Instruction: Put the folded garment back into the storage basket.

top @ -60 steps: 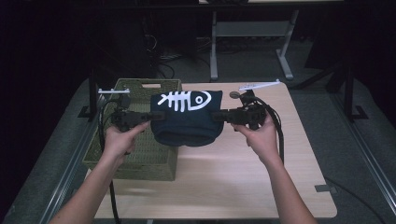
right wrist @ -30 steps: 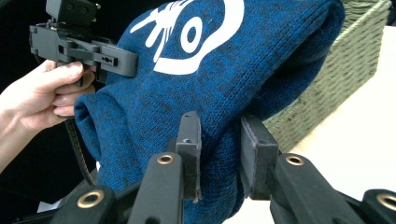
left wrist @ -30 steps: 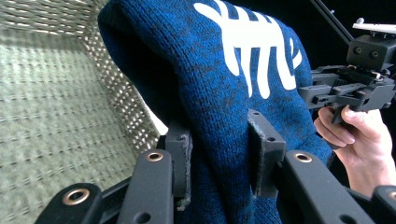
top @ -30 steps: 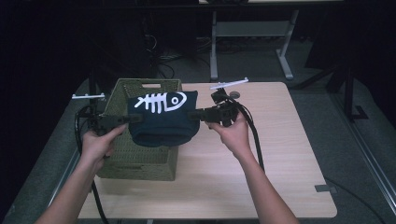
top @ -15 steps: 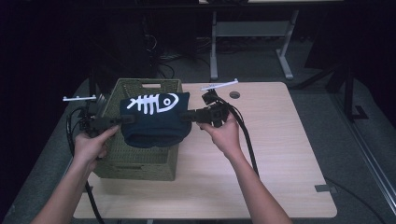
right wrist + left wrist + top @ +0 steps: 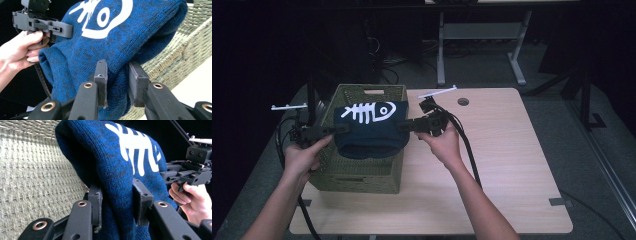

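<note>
Left gripper (image 6: 117, 202) and right gripper (image 6: 117, 80): each has its jaws nearly closed, clamped on an end of one folded sweater (image 6: 371, 131). Blue-black knit, thick, white fish-skeleton print on top. It hangs between the two grippers, above one green woven basket (image 6: 362, 172), probably not touching its rim. One wooden table (image 6: 502, 165) underneath. Two hands, two grippers, one trailing cable each.
</note>
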{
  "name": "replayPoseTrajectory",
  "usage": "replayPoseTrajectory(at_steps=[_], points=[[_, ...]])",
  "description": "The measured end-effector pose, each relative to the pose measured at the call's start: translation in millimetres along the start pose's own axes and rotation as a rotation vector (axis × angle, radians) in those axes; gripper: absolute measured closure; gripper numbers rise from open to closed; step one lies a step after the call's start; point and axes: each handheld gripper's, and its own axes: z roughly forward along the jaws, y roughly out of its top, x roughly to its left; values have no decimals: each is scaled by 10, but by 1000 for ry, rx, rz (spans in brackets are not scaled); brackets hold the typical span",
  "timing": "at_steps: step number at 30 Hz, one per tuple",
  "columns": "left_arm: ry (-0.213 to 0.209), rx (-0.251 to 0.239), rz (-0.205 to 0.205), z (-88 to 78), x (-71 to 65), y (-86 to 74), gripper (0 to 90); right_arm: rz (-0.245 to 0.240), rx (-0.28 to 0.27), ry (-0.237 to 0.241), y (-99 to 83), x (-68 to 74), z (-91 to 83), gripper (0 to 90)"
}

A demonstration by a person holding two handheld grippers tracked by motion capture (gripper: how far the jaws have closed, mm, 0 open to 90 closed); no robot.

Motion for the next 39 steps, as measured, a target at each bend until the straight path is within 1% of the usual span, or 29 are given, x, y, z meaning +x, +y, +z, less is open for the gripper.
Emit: replayPoseTrajectory(at_steps=[5,8,15,24,30,33,39], points=[[11,-3,-6,-41,50,-18,654,3,10,-2,10,11,74,716],[19,-3,-16,-63,86,-29,654,10,15,-1,8,13,131,715],[35,-7,-26,-113,173,-48,654,7,24,19,0,34,240,716],[65,-13,-41,-182,273,-72,643,6,32,21,-10,79,392,715],[92,-13,-54,-217,338,-71,644,10,43,27,-16,95,509,715],[105,-17,-57,-235,364,-75,645,3,61,24,-17,102,584,715],[137,-3,-62,-231,424,-88,645,1,69,16,-24,100,679,715]])
